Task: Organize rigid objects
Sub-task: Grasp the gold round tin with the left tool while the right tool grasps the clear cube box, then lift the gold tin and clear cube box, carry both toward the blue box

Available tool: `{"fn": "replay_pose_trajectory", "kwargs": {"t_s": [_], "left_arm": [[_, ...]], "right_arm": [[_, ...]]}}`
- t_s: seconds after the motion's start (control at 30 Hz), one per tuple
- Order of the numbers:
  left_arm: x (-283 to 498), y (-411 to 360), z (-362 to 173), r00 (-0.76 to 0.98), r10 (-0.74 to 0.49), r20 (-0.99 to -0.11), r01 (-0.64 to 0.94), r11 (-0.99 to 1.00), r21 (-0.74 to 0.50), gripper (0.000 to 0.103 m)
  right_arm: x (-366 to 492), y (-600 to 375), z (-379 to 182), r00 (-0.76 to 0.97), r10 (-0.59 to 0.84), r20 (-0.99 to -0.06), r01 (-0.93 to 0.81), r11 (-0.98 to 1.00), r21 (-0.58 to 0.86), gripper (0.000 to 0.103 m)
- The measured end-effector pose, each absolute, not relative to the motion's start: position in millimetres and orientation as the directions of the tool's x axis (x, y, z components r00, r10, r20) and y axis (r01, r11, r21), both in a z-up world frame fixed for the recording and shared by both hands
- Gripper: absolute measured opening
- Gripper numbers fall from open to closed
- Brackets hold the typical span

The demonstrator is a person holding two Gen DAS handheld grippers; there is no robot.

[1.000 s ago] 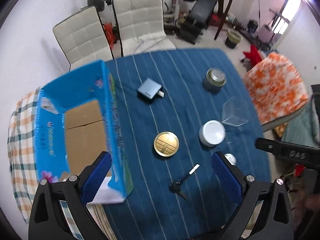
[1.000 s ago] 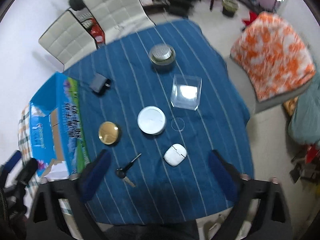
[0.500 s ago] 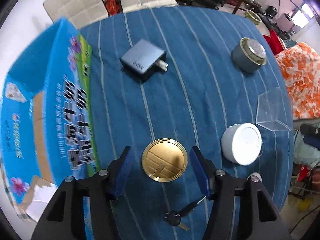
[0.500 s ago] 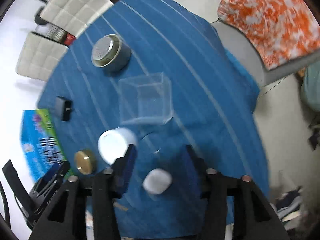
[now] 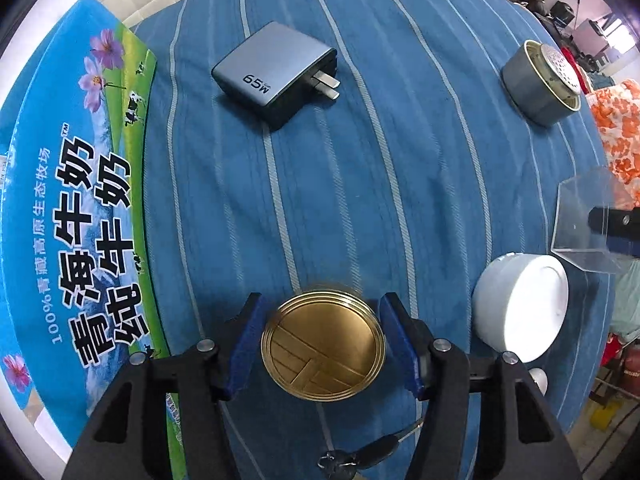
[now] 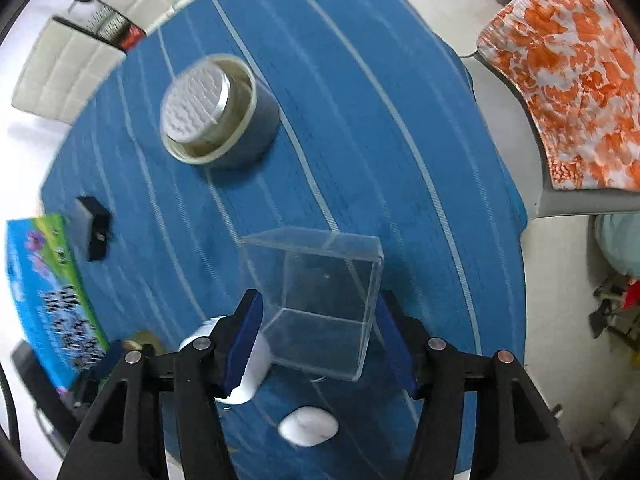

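A round gold tin lies flat on the blue striped tablecloth. My left gripper points straight down over it, blue pads against its two sides. In the right wrist view a clear plastic box sits between the pads of my right gripper. Both pads touch its side walls, and the jaws are opening slightly. A white round tin stands just left of the right gripper's left finger.
A blue milk carton lies along the table's left side. A grey 65W charger, a grey tin with a metal lid, keys and a white earbud case lie on the cloth. White chairs stand behind.
Both grippers came down close to the table and narrowed. The left closed around the gold tin; the right shifted from over the earbud case to the clear box.
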State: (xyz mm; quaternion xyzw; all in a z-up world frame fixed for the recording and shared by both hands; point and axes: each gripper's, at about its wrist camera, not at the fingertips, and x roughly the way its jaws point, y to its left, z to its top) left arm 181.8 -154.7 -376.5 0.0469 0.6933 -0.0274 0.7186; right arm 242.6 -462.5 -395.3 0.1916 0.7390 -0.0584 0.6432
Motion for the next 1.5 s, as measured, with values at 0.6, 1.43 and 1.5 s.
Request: {"fn": "replay_pose_trajectory", "kwargs": {"t_s": [0.6, 1.43, 1.5], "left_arm": [[197.0, -167.0, -381.4, 0.035, 0.044, -0.998, 0.120, 0.992, 0.048, 0.057], [177.8, -162.2, -387.3, 0.049, 0.017, -0.999, 0.104, 0.994, 0.022, 0.061], [176.8, -163.5, -377.9, 0.063, 0.023, -0.998, 0.117, 0.993, 0.030, 0.061]], "right_arm": [[238.2, -462.6, -394.3, -0.070, 0.290, -0.954, 0.428, 0.873, 0.234, 0.103], [236.3, -446.9, -430.0, -0.086, 0.165, -0.983, 0.355, 0.927, 0.124, 0.070], [232.6, -445.0, -426.1, -0.073, 0.158, -0.985, 0.348, 0.929, 0.124, 0.070]]}}
